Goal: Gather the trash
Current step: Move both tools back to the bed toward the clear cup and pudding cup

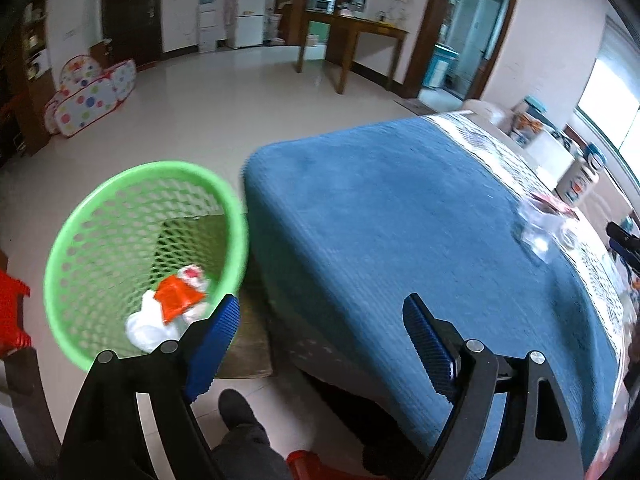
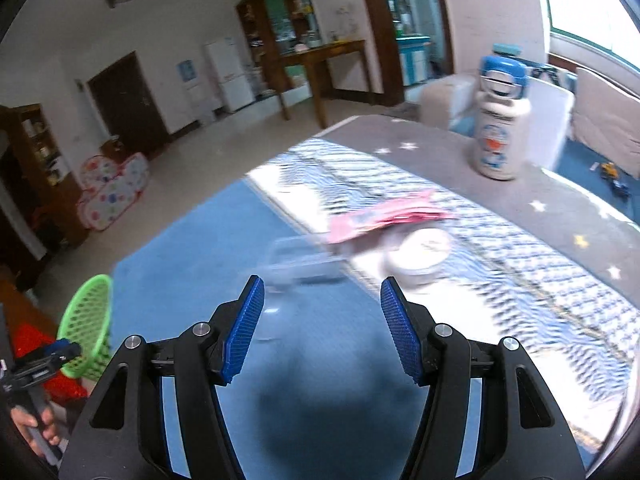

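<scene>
Pale floor tiles and a blue-covered worktop (image 1: 380, 208) fill both views, with a fridge and a wooden table far behind

Left hand-held gripper (image 1: 320, 344): jaws stand wide apart with nothing between them, poised over the near corner of the worktop. At its 10 o'clock, on the floor just beside the worktop, sits the green basket (image 1: 80, 240), already holding an orange wrapper (image 1: 176, 296) and some white crumpled trash (image 1: 148, 328). That part of the job looks done

Right hand-held gripper (image 2: 322, 320): jaws also apart and empty, aimed across the blue cover. At its 12 o'clock lies a clear plastic container (image 2: 300, 264), blurred; at 1 o'clock a pink wrapper (image 2: 384, 216) and a round white lid or tub (image 2: 420, 256), close together. These appear to be what is left to collect, and none is gripped yet

Only the left view looks into the basket and shows its contents; there the remaining trash is a faint blur at the far right edge. The right view shows those items far better, plus a cartoon-printed bottle (image 2: 500, 120) standing at the back, and a hand (image 2: 36, 428) holding the other gripper low at 8 o'clock, near the basket's outer wall
</scene>
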`<action>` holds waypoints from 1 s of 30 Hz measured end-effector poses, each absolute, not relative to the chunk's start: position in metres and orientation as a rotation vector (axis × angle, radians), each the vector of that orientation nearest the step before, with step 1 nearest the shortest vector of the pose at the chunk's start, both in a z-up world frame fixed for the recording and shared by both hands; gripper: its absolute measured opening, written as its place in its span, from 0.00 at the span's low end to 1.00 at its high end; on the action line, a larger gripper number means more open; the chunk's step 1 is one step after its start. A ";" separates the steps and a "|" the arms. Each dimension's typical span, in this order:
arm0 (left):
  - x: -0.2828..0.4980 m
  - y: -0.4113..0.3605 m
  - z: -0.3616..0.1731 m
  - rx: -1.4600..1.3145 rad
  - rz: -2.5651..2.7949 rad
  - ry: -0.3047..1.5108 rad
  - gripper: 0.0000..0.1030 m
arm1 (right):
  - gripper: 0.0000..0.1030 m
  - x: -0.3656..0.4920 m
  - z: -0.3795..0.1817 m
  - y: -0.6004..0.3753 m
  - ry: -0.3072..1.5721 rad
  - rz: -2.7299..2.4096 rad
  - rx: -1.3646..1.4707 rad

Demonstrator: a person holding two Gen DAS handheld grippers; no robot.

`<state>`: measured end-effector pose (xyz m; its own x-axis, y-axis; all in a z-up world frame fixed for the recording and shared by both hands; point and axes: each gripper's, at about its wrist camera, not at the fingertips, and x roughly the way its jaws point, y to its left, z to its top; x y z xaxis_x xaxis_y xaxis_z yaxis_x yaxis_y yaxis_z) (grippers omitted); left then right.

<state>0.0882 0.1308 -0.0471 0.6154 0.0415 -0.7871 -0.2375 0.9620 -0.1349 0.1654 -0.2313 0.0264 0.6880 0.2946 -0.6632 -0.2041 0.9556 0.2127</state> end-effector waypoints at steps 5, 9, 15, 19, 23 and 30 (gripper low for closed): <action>0.108 0.093 -0.047 -0.216 0.097 0.914 0.79 | 0.71 0.180 0.013 -0.252 0.780 0.236 0.063; 0.123 0.067 -0.046 -0.202 0.050 0.928 0.79 | 0.71 0.195 0.001 -0.252 0.810 0.243 0.034; 0.145 0.033 -0.042 -0.179 -0.023 0.931 0.80 | 0.71 0.217 -0.017 -0.243 0.853 0.261 -0.032; 0.160 0.016 -0.039 -0.181 -0.073 0.931 0.80 | 0.71 0.230 -0.026 -0.241 0.876 0.263 -0.056; 0.177 -0.002 -0.038 -0.177 -0.118 0.933 0.80 | 0.71 0.241 -0.032 -0.243 0.885 0.257 -0.062; 0.206 -0.035 -0.042 -0.146 -0.200 0.953 0.80 | 0.71 0.253 -0.036 -0.246 0.877 0.275 -0.068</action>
